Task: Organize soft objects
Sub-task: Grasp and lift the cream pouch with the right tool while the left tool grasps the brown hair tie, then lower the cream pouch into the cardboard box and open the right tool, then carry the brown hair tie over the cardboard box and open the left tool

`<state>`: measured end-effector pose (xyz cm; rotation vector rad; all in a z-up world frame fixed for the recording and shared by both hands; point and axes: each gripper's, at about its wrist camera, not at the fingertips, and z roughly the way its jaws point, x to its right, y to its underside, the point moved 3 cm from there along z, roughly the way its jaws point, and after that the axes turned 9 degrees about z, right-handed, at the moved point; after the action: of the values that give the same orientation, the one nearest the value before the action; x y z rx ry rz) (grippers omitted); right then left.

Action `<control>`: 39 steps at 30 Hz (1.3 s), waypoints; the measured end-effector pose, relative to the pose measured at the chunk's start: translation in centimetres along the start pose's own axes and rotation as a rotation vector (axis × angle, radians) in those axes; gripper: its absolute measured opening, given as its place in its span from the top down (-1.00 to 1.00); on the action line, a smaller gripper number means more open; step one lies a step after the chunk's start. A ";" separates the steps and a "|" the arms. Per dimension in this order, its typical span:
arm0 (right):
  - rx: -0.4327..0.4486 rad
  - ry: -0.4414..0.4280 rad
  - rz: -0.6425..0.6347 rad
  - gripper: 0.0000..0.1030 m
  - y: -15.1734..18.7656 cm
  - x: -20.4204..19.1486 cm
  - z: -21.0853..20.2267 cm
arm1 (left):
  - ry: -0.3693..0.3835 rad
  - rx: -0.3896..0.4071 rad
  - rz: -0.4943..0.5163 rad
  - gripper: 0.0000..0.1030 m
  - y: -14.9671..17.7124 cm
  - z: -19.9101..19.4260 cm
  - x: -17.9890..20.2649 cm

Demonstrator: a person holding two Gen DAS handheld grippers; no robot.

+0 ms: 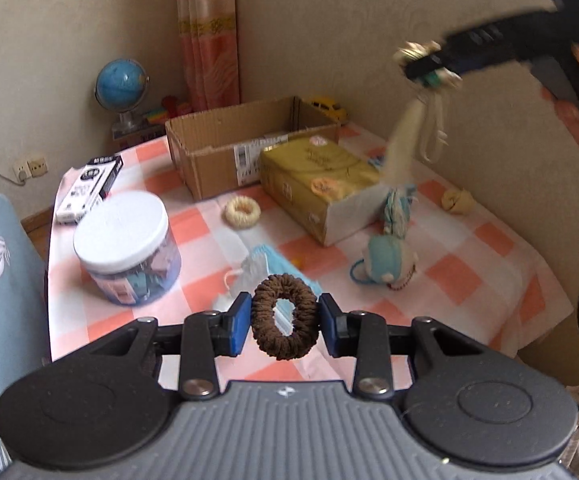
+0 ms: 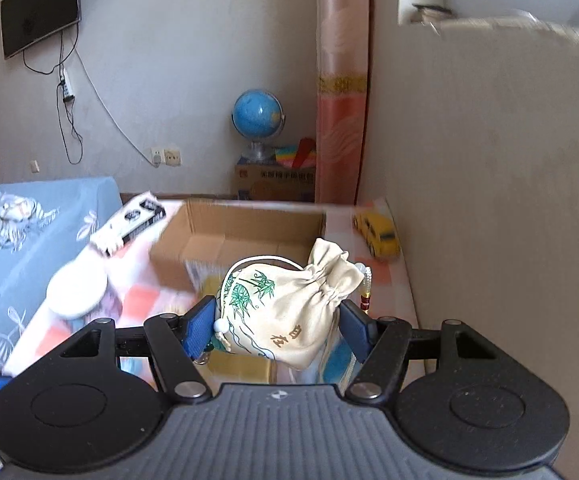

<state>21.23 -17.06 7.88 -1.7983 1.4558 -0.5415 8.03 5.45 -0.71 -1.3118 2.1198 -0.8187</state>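
My left gripper (image 1: pixel 284 322) is shut on a brown scrunchie (image 1: pixel 284 317), held above the near part of the checked tablecloth (image 1: pixel 469 256). My right gripper (image 2: pixel 276 320) is shut on a cream drawstring pouch (image 2: pixel 285 308) with a green bamboo print, held in the air in front of the open cardboard box (image 2: pixel 225 236). In the left wrist view the right gripper (image 1: pixel 429 66) is high at the right, blurred, with the pouch (image 1: pixel 405 140) hanging below it. A cream scrunchie (image 1: pixel 243 211), a blue plush toy (image 1: pixel 387 262), a blue face mask (image 1: pixel 269 264) and a small yellow soft piece (image 1: pixel 458 201) lie on the cloth.
The cardboard box (image 1: pixel 225 140) stands at the back of the table, a yellow tissue pack (image 1: pixel 321 184) in front of it. A white-lidded jar (image 1: pixel 125 248) and a black-and-white carton (image 1: pixel 89 188) are at the left. A yellow toy car (image 2: pixel 377 234) sits by the wall. A globe (image 1: pixel 121 88) stands behind.
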 end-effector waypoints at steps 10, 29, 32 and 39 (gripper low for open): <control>-0.019 -0.021 0.080 -0.37 -8.7 -2.9 7.1 | -0.015 0.040 -0.017 0.32 -1.3 0.1 -2.1; -0.146 0.153 0.239 -0.95 -8.5 -3.6 20.7 | -0.031 0.018 -0.056 0.32 -1.0 1.2 -4.9; -0.157 0.140 0.214 -1.00 -7.8 -2.9 20.1 | -0.032 0.019 -0.053 0.32 -1.4 1.4 -4.9; -0.158 0.088 0.089 -1.00 -4.9 -2.8 16.0 | -0.020 0.009 -0.037 0.32 -3.0 1.9 -4.4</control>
<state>35.20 -9.42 1.89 -1.8402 1.6716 -0.4769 12.90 7.98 0.60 -1.3527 2.0795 -0.8264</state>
